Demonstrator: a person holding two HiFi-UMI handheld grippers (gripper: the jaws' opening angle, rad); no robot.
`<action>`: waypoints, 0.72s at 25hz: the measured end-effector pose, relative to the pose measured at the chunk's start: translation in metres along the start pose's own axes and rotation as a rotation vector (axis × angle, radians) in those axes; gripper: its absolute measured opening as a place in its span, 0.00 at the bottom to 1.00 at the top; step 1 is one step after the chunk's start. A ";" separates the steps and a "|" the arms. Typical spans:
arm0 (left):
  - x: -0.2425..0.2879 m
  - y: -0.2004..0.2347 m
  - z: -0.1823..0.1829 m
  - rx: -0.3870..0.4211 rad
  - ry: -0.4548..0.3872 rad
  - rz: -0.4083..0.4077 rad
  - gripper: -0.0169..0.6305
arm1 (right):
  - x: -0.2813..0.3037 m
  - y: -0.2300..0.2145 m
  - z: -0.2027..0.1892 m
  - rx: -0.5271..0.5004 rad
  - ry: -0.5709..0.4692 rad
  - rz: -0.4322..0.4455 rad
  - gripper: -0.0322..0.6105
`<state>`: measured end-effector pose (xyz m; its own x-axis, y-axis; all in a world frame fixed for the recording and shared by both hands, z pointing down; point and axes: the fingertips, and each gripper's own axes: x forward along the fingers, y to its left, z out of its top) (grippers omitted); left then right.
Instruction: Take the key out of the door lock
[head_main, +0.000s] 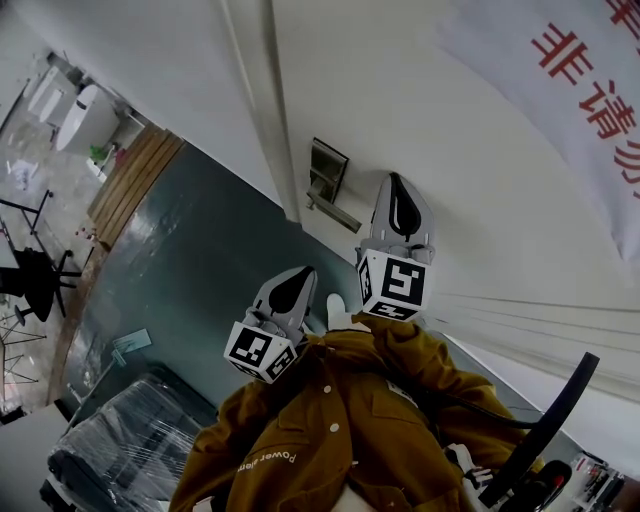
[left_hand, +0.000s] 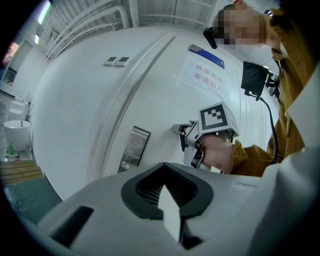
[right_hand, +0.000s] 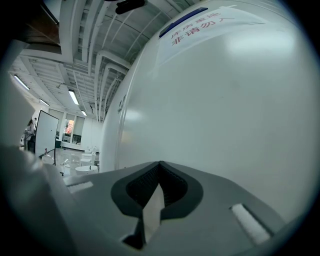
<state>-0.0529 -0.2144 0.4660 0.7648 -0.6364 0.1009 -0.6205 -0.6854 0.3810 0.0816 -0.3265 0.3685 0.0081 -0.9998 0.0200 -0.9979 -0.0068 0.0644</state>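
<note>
A metal lock plate (head_main: 328, 180) with a lever handle sits on the white door (head_main: 470, 180), close to its edge; it also shows in the left gripper view as the lock plate (left_hand: 134, 148). I cannot make out a key on it. My right gripper (head_main: 396, 182) is up near the door, just right of the plate, with its jaws shut and empty, facing bare door surface (right_hand: 225, 100). My left gripper (head_main: 299, 274) hangs lower and further back, shut on nothing. The left gripper view shows the right gripper (left_hand: 186, 135) held in a hand.
A white sign with red characters (head_main: 590, 90) hangs on the door at the upper right. The door frame (head_main: 262, 110) runs left of the lock. Below lie dark floor (head_main: 170, 270), a plastic-wrapped bundle (head_main: 130, 440) and my brown jacket (head_main: 340, 430).
</note>
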 end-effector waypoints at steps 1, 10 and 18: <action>0.001 0.003 -0.001 -0.005 0.001 0.004 0.02 | 0.000 0.000 0.000 0.000 0.000 0.000 0.06; 0.041 0.056 -0.029 -0.333 -0.040 -0.082 0.19 | 0.000 0.000 -0.001 -0.001 0.006 -0.005 0.06; 0.087 0.136 -0.067 -0.970 -0.233 -0.080 0.27 | 0.001 0.000 -0.001 0.001 0.013 -0.004 0.06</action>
<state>-0.0587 -0.3392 0.5884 0.6806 -0.7257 -0.1007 -0.0798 -0.2101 0.9744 0.0816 -0.3274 0.3691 0.0125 -0.9994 0.0325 -0.9979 -0.0104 0.0632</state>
